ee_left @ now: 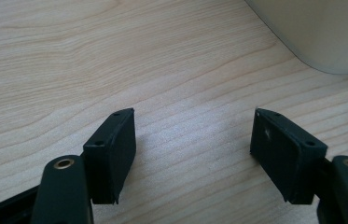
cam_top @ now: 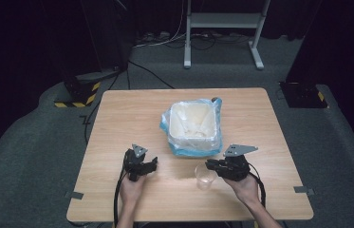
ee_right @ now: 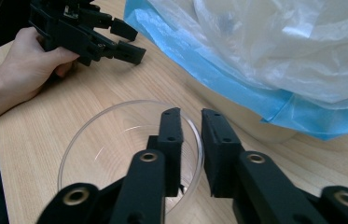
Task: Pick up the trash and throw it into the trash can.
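A clear plastic cup (cam_top: 205, 176) is being held upright on the wooden table (cam_top: 117, 118), near its front edge and just in front of a cream bin (cam_top: 192, 124) lined with a blue and clear bag (cam_top: 216, 105). From the high view, the right gripper (cam_top: 211, 165) is seen reaching the cup from the right, but how the jaws are meeting the rim cannot be told there. That detail is being given by the right gripper view: the cup's rim (ee_right: 195, 140) is being pinched between the two black jaws, one set inside the cup and one outside, with only a narrow gap left between them. The same view is also showing the left gripper (ee_right: 132, 42) farther off, gripped in a hand (ee_right: 31, 65) resting on the table.

In the left gripper view, the jaws are being held wide apart with bare wood between them, nothing being gripped, and a rounded corner of the bin (ee_left: 330, 37) is appearing at the upper right.

Both forearms are being brought in from the bottom of the high view, with the left gripper (cam_top: 152, 164) being kept low over the table, well left of the cup, its jaws pointed right.
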`<action>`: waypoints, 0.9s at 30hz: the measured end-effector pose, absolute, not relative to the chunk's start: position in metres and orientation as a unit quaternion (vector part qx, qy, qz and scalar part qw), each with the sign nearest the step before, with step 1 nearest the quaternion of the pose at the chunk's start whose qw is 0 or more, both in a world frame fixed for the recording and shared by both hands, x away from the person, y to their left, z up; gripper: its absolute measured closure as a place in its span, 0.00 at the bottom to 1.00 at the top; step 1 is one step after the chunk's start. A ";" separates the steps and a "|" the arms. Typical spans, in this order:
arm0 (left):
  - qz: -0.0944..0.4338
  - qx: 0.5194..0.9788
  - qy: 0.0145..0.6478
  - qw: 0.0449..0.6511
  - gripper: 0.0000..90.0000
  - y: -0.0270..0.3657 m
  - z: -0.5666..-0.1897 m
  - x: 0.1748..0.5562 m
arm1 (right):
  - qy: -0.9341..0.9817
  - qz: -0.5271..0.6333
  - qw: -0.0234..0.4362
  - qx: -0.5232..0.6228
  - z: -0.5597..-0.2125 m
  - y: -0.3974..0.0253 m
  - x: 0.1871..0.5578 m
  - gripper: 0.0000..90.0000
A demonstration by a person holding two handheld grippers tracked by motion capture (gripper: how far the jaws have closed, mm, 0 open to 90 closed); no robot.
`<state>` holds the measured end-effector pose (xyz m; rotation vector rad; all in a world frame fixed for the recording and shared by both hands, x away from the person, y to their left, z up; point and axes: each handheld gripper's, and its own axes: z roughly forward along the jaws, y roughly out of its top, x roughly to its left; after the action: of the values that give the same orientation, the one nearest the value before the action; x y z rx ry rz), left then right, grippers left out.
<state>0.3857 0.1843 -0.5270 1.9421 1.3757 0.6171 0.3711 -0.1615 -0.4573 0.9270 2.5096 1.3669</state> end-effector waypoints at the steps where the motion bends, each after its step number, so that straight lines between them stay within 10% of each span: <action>1: 0.237 0.744 0.527 0.335 0.34 0.184 -0.527 0.386 | 0.834 0.454 0.070 0.305 -0.457 -0.161 0.371 0.91; 27: 0.237 0.744 0.527 0.335 0.34 0.184 -0.527 0.386 | 0.825 0.477 0.075 0.293 -0.437 -0.168 0.369 0.93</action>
<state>0.3858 0.1843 -0.5270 1.9423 1.3755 0.6173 0.3691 -0.1676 -0.4373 0.8792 2.4747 1.4312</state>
